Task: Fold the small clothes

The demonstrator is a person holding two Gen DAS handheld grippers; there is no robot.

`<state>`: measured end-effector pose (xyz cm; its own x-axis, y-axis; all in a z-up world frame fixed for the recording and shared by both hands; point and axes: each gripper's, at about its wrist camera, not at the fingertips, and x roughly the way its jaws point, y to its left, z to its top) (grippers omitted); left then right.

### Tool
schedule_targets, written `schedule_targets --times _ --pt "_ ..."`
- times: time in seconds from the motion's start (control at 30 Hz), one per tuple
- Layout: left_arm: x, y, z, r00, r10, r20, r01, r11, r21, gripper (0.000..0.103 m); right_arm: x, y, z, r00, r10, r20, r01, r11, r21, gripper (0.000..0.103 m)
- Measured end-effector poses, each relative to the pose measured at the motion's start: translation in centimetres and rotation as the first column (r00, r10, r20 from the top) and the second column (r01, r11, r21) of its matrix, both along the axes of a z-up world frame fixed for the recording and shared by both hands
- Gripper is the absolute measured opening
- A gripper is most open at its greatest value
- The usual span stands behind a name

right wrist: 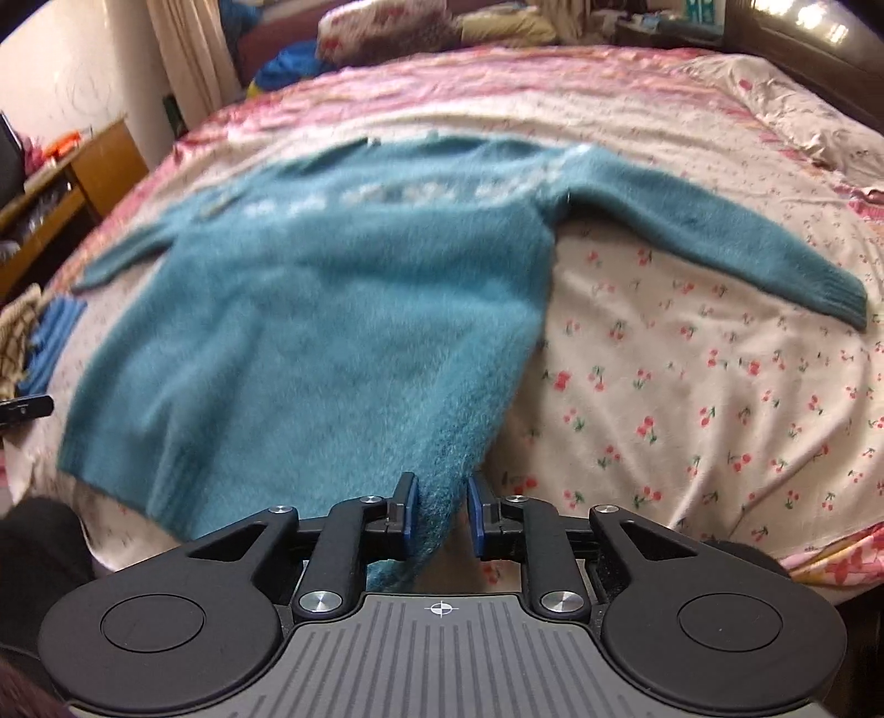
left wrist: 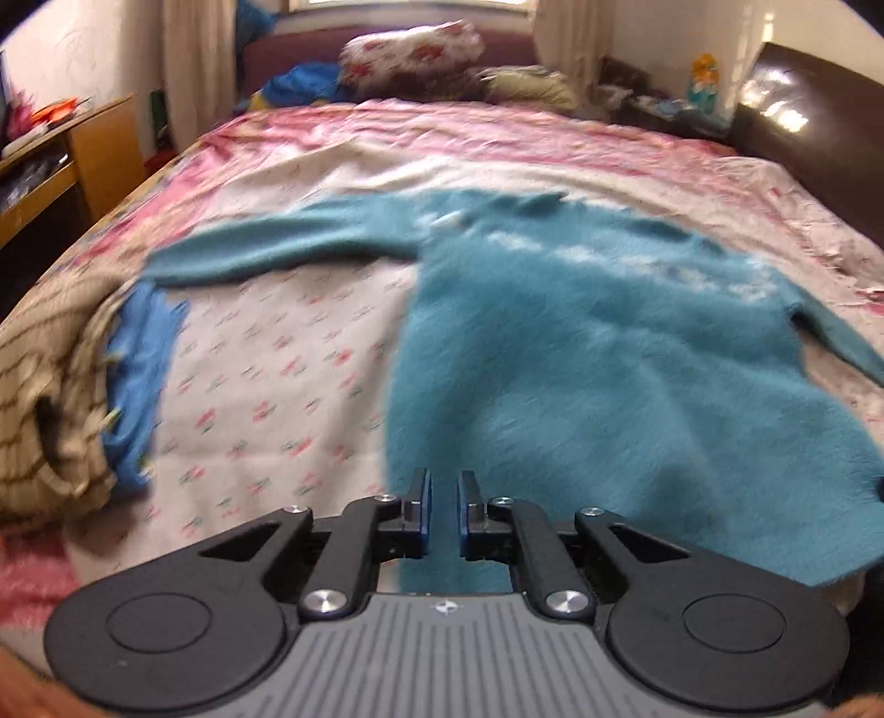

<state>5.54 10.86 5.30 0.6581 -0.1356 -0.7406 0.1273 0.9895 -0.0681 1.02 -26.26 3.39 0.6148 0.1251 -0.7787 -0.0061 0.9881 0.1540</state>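
- Left claw (left wrist: 442, 513) angles steeply down at the bed (left wrist: 287, 353), its blue-padded fingers (left wrist: 422, 513) drawn close with only a narrow slot between them, and the teal sweater (left wrist: 580, 353) runs right through that slot: it is clamped on the hem.
- Right claw (right wrist: 442, 516) tilts down at much the same slant; its fingers (right wrist: 408, 516) stand a little wider, the sweater's lower corner bunched against the left pad and clear of the right one, so the pads are parted and not pinching.
- The sweater lies spread flat across the middle of the bed, neck end farthest from the claws, hem nearest them, a pale patterned band across the chest.
- It is fuzzy, long-napped knit with ribbed cuffs and a ribbed hem; one sleeve stretches out flat to each side of the body.
- The bed sheet under the sweater is cream cotton printed with small red cherries, wrinkled, with a pink floral border beyond the sweater's neck.
- Left of the sweater, at the bed's edge, sits a heap: a beige striped knit (left wrist: 50, 397) and a bright blue fringed cloth (left wrist: 138, 364).
- Past the sweater's neck, a floral pillow (left wrist: 411, 49) rests at the head of the bed.
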Motion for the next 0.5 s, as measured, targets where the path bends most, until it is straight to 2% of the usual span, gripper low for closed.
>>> schedule_targets --times 0.1,0.23,0.37,0.43,0.5 --pt "0.7 -2.8 -0.1 0.997 -0.080 0.001 0.080 0.997 -0.011 0.021 0.1 0.5 -0.3 1.000 0.025 -0.005 -0.025 1.000 -0.011 0.024" --pt "1.6 -7.6 -1.9 0.978 -0.202 -0.043 0.202 0.979 0.005 0.023 -0.3 -0.1 -1.0 1.000 0.006 -0.027 -0.007 1.000 -0.031 0.026" --pt "2.0 -11.5 -4.4 0.946 -0.297 -0.128 0.302 0.953 0.018 0.023 -0.9 -3.0 -0.6 0.996 -0.088 -0.009 0.088 0.995 0.053 0.026" --pt "2.0 -12.8 -5.1 0.933 -0.320 -0.162 0.330 0.943 0.038 0.023 -0.6 -4.8 -0.5 0.989 -0.148 0.011 0.147 0.985 0.094 0.033" --pt "2.0 -13.7 -4.9 0.928 -0.331 -0.169 0.344 0.937 0.055 0.022 0.1 -7.0 -0.6 0.975 -0.218 0.033 0.213 0.969 0.123 0.034"
